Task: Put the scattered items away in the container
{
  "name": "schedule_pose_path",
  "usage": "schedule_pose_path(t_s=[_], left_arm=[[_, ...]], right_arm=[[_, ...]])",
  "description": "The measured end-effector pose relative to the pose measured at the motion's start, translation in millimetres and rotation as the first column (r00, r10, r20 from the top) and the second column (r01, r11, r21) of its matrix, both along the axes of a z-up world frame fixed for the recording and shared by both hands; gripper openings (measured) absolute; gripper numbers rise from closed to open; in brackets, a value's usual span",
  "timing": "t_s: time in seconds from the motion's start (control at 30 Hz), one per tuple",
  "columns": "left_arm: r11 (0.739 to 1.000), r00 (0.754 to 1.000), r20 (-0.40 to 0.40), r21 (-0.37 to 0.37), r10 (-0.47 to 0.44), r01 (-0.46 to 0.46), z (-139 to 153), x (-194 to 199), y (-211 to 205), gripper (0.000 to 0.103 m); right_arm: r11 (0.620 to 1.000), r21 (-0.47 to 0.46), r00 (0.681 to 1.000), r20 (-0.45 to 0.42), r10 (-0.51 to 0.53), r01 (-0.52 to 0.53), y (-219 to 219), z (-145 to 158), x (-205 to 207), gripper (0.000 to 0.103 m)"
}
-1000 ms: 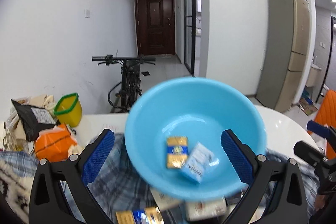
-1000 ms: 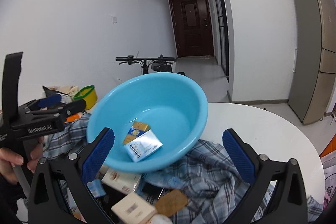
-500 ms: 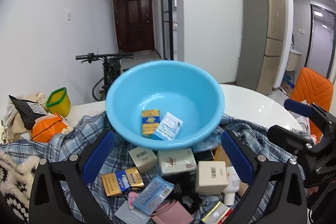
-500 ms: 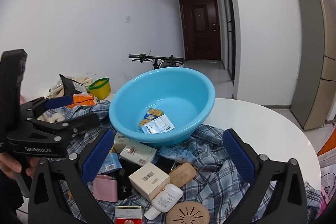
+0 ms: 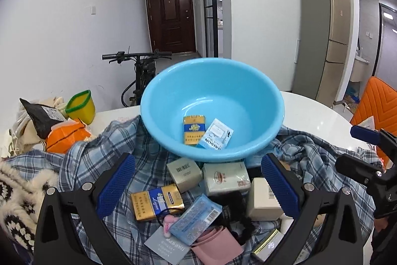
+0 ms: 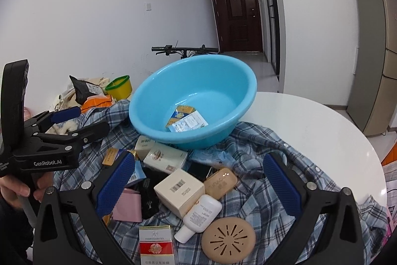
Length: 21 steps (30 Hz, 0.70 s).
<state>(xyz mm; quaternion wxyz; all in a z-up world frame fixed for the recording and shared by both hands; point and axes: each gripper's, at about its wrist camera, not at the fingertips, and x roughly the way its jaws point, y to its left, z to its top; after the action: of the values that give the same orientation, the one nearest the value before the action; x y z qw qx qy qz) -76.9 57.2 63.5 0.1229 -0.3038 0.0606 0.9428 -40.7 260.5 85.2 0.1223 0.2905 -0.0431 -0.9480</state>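
- A blue basin [image 5: 248,101] sits tilted on a plaid shirt [image 6: 260,155] on the round white table [image 6: 322,131], its near rim propped over a heap of small boxes; a yellow pack [image 5: 194,129] and a light-blue packet [image 5: 215,134] lie touching on its floor.
- The left gripper [image 5: 198,186] hangs over the heap with its fingers spread wide and nothing between them; below lie a gold-and-blue pack [image 5: 156,201], a blue barcoded packet [image 5: 196,217] and a pink pouch [image 5: 217,245].
- The right gripper [image 6: 198,186] is likewise spread and empty above a cream barcoded box [image 6: 179,189], a white tube [image 6: 199,220], a tan round disc [image 6: 228,239] and a red-and-white pack [image 6: 155,246].
- Seen from the right wrist, the left gripper [image 6: 74,119] stands just left of the heap, near the basin's left rim.
- Bare tabletop lies open to the right of the shirt, out to the table's curved edge.
- A yellow tub [image 5: 80,106] and orange bag [image 5: 65,134] crowd the far-left side.
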Motion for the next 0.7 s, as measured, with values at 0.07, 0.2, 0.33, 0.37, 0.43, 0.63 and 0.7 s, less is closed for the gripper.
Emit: schedule_pose_path(t_s=[0.07, 0.2, 0.33, 0.37, 0.43, 0.63, 0.7], left_arm=[[1.000, 1.000, 0.014, 0.009, -0.003, 0.003, -5.7, 3.9, -0.9, 0.103], [0.999, 0.996, 0.081, 0.040, -0.028, 0.025, -23.4, 10.4, 0.8, 0.103], [0.999, 0.990, 0.135, 0.046, -0.032, 0.026, -45.1, 12.9, 1.9, 0.103], [0.999, 0.989, 0.143, 0.045, -0.030, 0.024, -50.2, 13.8, 1.4, 0.103], [0.999, 0.988, 0.156, 0.031, -0.016, 0.011, -59.1, 15.0, 0.1, 0.103], [1.000, 0.987, 0.161, -0.008, 0.014, -0.013, -71.8, 25.7, -5.4, 0.103], [1.000, 0.986, 0.168, -0.001, 0.021, -0.021, -71.9, 29.5, -7.9, 0.103]], right_arm=[[1.000, -0.008, 1.000, 0.009, 0.012, -0.012, -1.6, -6.3, 4.4, 0.103], [0.998, -0.020, 0.997, 0.051, 0.053, -0.052, -10.5, -27.7, 11.5, 0.103], [0.997, -0.007, 0.992, 0.098, 0.080, -0.079, -17.7, -46.9, 13.1, 0.103], [0.997, 0.000, 0.991, 0.106, 0.080, -0.080, -18.2, -50.8, 13.1, 0.103], [0.998, 0.005, 0.990, 0.124, 0.066, -0.067, -17.0, -58.1, 13.3, 0.103], [0.994, -0.098, 0.986, 0.154, 0.069, -0.055, -7.6, -71.4, 16.9, 0.103], [0.993, -0.111, 0.988, 0.142, 0.063, -0.047, -5.0, -72.0, 20.4, 0.103]])
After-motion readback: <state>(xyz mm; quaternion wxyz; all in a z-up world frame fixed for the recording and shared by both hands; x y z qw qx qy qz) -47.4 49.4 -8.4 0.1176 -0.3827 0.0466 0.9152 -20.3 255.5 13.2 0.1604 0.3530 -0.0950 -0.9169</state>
